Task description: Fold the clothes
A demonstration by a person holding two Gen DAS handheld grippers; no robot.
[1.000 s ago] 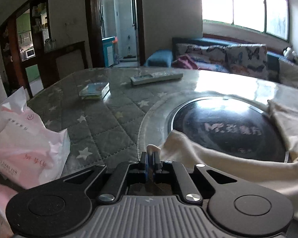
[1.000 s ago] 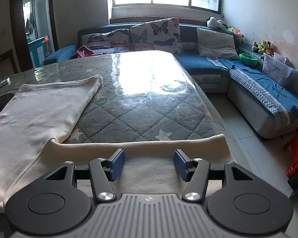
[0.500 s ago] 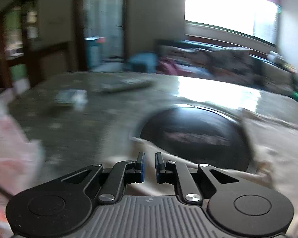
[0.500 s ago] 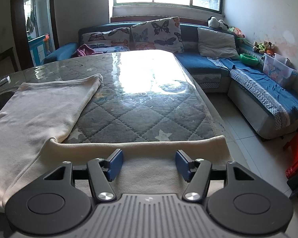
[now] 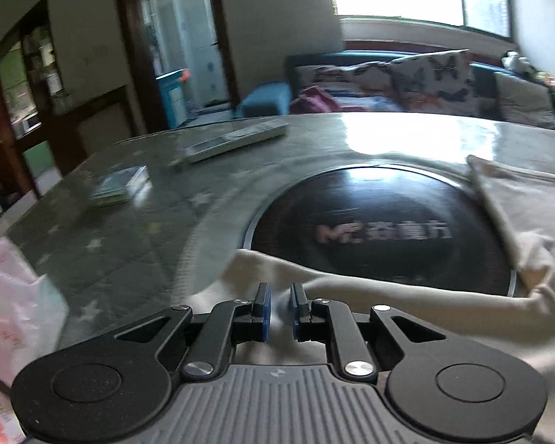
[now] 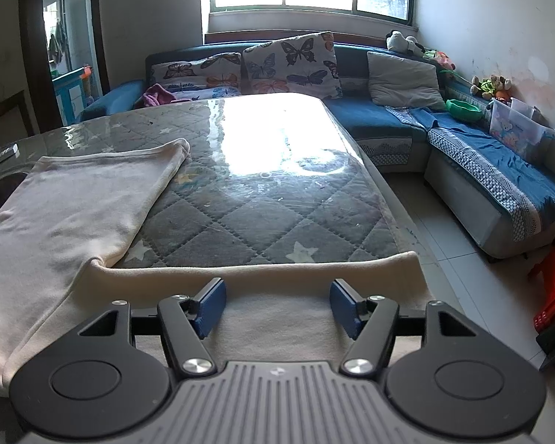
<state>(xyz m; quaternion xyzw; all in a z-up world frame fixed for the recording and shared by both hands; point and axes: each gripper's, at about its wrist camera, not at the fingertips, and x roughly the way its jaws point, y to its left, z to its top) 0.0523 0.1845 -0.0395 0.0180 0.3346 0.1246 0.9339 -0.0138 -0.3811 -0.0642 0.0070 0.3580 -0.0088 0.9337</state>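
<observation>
We are working one cream garment [image 6: 74, 207] across the quilted table [image 6: 262, 222]; taking the dark round hotplate [image 5: 381, 229] set in the tabletop as our landmark, the cloth is lying along its near rim and down its right side, and from there it is running on toward the table's right-hand edge.

We are judging the folding as barely under way; one long panel is lying flat and smooth beyond the hotplate's right side, a band of cloth is stretching along the near table edge, and no finished stack is showing anywhere; the gathering and the closing folds are all still to come, as far as we can see.

We are holding the left gripper [image 5: 279, 307] just short of the hotplate's near rim; its jaws are standing a narrow slit apart, cloth is lying under them, and nothing is pinched. We are holding the right gripper [image 6: 275, 305] well to the right of the hotplate, over the near band of cloth; its jaws are opening wide, with fabric below and none gripped.

We are counting one garment, two grippers, one hotplate, one remote control [image 5: 236, 140] beyond the hotplate to its left, one small pack [image 5: 120, 183] nearer on that side, and one pink bag [image 5: 14, 307] far left.
</observation>
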